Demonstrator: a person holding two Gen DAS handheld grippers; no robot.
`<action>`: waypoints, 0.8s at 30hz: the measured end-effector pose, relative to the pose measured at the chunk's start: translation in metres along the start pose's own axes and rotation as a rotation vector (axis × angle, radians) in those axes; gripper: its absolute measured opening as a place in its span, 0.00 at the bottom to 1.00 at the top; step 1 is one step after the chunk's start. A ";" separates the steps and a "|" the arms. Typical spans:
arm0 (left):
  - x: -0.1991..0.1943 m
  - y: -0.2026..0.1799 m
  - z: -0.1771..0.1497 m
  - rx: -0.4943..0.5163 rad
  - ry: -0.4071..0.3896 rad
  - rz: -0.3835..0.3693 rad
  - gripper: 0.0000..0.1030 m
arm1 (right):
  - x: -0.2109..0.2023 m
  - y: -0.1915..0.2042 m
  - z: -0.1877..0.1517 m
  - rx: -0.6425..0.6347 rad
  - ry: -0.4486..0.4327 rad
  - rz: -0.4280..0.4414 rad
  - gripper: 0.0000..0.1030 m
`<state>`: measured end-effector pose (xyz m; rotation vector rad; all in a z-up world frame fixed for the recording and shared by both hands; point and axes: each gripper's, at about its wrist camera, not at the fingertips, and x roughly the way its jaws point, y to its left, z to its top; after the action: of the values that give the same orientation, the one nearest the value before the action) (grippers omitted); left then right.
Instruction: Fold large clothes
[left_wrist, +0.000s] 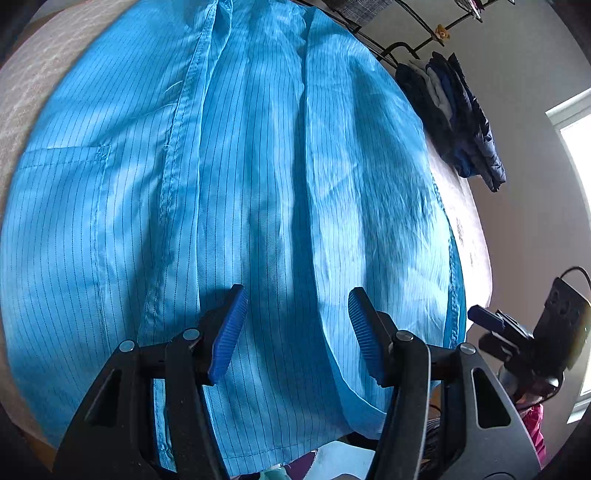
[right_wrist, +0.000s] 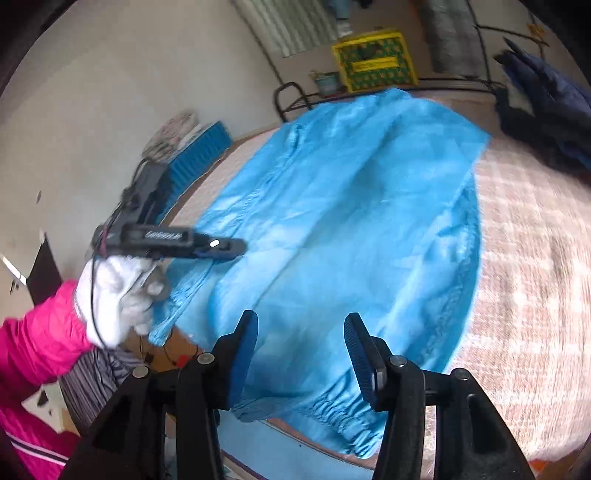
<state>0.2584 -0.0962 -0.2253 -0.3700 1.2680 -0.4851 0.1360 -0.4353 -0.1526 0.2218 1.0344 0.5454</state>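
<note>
A large light-blue pinstriped garment (left_wrist: 258, 166) lies spread flat on a beige patterned cover (left_wrist: 29, 92), front seam and a pocket facing up. My left gripper (left_wrist: 297, 295) hovers open over the garment's near hem, with nothing pressed between its blue pads. In the right wrist view the same garment (right_wrist: 351, 221) lies with an elastic cuff (right_wrist: 332, 410) at the near edge. My right gripper (right_wrist: 301, 319) stands open just above that sleeve end, holding nothing. A white-gloved hand (right_wrist: 114, 299) in a pink sleeve holds the left gripper (right_wrist: 236, 248) at the garment's left edge.
Dark jackets (left_wrist: 461, 122) hang on a rack beyond the far right corner of the cover. A yellow crate (right_wrist: 375, 62) and a small pot stand on the floor behind. A blue ribbed panel (right_wrist: 199, 151) lies left of the cover. A bright window (left_wrist: 580, 147) is on the right.
</note>
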 end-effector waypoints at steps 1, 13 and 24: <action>0.000 -0.002 -0.001 0.015 -0.002 0.005 0.57 | 0.005 -0.015 0.001 0.072 0.013 -0.012 0.51; -0.001 -0.026 -0.021 0.177 0.011 0.006 0.00 | 0.043 -0.028 0.010 0.173 0.055 0.046 0.00; -0.003 -0.058 -0.051 0.321 0.043 -0.022 0.00 | 0.019 -0.031 0.014 0.117 0.030 -0.059 0.00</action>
<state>0.2003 -0.1430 -0.2059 -0.1038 1.2047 -0.7068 0.1659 -0.4500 -0.1727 0.2864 1.1002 0.4366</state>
